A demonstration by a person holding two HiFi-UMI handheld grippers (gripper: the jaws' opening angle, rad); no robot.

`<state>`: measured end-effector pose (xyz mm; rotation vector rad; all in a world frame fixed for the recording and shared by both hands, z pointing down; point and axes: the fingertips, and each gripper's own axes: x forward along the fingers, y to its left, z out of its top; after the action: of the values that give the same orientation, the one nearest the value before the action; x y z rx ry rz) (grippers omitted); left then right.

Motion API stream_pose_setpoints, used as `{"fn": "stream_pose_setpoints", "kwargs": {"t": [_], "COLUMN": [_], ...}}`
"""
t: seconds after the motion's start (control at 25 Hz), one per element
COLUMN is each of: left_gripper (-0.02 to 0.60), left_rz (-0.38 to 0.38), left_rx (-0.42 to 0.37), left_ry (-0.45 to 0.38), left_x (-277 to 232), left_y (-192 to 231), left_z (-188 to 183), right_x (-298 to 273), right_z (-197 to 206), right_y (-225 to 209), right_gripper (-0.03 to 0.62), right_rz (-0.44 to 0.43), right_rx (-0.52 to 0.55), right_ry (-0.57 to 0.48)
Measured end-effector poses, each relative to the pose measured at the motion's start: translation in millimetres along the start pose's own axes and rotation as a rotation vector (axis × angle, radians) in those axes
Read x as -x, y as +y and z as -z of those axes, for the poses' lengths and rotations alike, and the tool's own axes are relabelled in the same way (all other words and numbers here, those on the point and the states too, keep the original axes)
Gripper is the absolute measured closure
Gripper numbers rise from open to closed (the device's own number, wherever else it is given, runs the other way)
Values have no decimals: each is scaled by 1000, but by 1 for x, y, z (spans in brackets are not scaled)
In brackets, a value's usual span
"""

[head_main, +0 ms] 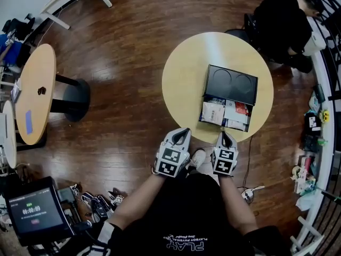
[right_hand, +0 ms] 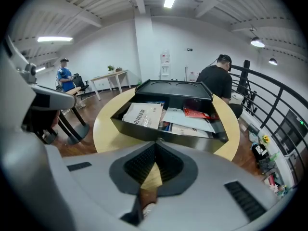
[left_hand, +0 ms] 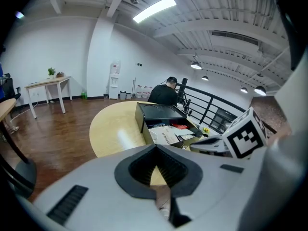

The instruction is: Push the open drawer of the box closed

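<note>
A black box (head_main: 232, 84) lies on the round yellow table (head_main: 186, 73). Its drawer (head_main: 226, 115) is pulled out toward me and holds papers and packets. My left gripper (head_main: 183, 133) hovers at the table's near edge, left of the drawer front, its jaws shut on nothing. My right gripper (head_main: 224, 136) is shut too and points at the drawer's front wall, a short gap away. In the left gripper view, the drawer (left_hand: 168, 134) lies ahead to the right of the left gripper (left_hand: 155, 150). In the right gripper view, the drawer front (right_hand: 154, 131) sits just beyond the right gripper (right_hand: 156, 146).
A person in black (head_main: 282, 20) sits just past the table's far side. A second round table (head_main: 34, 89) stands at the left, a monitor (head_main: 34, 212) at lower left. A railing and floor clutter (head_main: 311, 143) line the right.
</note>
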<state>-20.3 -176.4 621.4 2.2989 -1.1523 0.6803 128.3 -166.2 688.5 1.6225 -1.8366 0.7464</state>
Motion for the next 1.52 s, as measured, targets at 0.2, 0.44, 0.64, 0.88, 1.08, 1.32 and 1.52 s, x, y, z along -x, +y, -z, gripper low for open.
{"fn": "stream_pose_setpoints", "kwargs": {"t": [0.2, 0.44, 0.64, 0.88, 1.08, 1.32, 1.52], "left_gripper": [584, 584, 584, 584, 584, 584, 584], "left_rz": [-5, -18, -27, -31, -25, -21, -14], "left_rx": [-1, 18, 24, 29, 28, 20, 20], "left_ry": [-8, 14, 11, 14, 17, 11, -2], "left_x": [-1, -18, -25, -22, -25, -27, -26], "left_y": [6, 27, 24, 26, 22, 21, 18], "left_z": [-6, 4, 5, 5, 5, -1, -7], "right_x": [-1, -32, -41, -48, -49, -47, -47], "right_z": [4, 9, 11, 14, 14, 13, 12], "right_y": [-5, -7, -15, -12, -14, -11, -8], "right_gripper": [588, 545, 530, 523, 522, 522, 522], "right_rz": [36, 43, 44, 33, 40, 24, 9], "right_rx": [2, 13, -6, 5, 18, -1, -13], "right_ry": [18, 67, 81, 130, 128, 127, 124]}}
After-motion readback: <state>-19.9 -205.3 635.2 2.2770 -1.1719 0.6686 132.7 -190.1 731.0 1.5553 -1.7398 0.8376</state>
